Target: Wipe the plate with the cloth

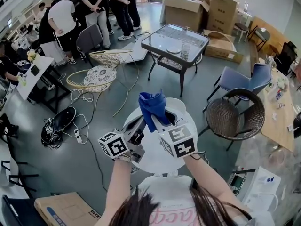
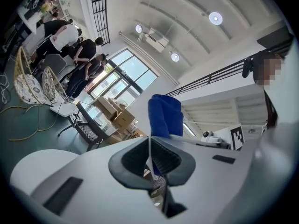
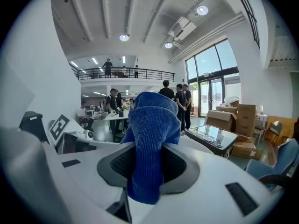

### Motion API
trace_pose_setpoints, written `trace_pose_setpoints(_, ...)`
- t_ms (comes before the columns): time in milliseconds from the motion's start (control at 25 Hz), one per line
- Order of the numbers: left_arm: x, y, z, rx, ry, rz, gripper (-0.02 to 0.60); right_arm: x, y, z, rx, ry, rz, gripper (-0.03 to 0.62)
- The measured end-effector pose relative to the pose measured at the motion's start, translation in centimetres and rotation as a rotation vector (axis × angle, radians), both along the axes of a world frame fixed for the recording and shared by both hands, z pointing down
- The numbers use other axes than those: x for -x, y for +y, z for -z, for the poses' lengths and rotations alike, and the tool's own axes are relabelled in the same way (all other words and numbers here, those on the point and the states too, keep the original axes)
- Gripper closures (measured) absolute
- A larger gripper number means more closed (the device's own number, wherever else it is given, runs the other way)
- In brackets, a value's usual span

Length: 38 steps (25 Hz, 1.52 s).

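My right gripper (image 3: 147, 171) is shut on a blue cloth (image 3: 152, 139), which bunches up above its jaws. In the head view the cloth (image 1: 151, 106) stands up between both grippers over a round white table (image 1: 155, 161). My left gripper (image 2: 150, 164) is shut on a thin white edge (image 2: 149, 148) seen edge-on, apparently the plate's rim. The cloth (image 2: 166, 115) rises just beyond that edge, to its right. The left gripper (image 1: 136, 133) and right gripper (image 1: 159, 122) point at each other, close together. I cannot tell the plate apart from the white tabletop in the head view.
A glass-topped table (image 1: 175, 41) stands ahead, a dark wicker chair (image 1: 235, 119) and a blue chair (image 1: 247, 79) to the right. Cardboard boxes (image 1: 197, 6) are stacked at the back. Woven baskets (image 1: 91, 79) and cables lie on the floor at left, with people (image 1: 94, 8) beyond.
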<state>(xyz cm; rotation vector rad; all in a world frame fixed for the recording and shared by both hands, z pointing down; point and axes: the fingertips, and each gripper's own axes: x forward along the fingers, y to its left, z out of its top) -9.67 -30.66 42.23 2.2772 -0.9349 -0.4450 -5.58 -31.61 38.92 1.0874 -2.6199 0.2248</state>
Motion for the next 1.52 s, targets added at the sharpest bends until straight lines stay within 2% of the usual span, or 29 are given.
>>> trace_pose_setpoints(280,-0.1,-0.3,0.6,-0.015,0.018,-0.019,0.561,-2.5,-1.3,-0.9,0.010,0.023,-0.064,0.461)
trace_pose_setpoints(560,-0.1,-1.0,0.7,-0.018,0.048,-0.023,0.560,-8.7,-3.5,-2.8,0.053,0.029,-0.226,0.461)
trace_pose_setpoints(800,-0.4,-1.8,1.0,-0.031,0.023,-0.030,0.560,-12.4,-4.3,-3.2,0.078,0.004,-0.314,0.461)
trace_pose_setpoints(920,-0.4,-2.3,1.1,-0.034,0.028,-0.006,0.560,-11.9,-3.3,-1.6,0.038,-0.029,-0.289,0.461)
trace_pose_setpoints(1080,-0.5,-2.8,1.5,-0.052,0.039,0.022,0.561,-9.0,-1.0,-0.1,-0.011,-0.059,-0.199,0.461)
trace_pose_setpoints(1320,-0.9,-2.7,1.7,-0.067,0.049,0.031,0.561,-3.7,1.0,-1.7,0.004,-0.048,-0.061,0.461)
trace_pose_setpoints(1520,-0.7,-2.5,1.6,-0.058,0.054,0.044,0.560,-2.4,0.6,-2.6,0.010,-0.018,-0.038,0.461)
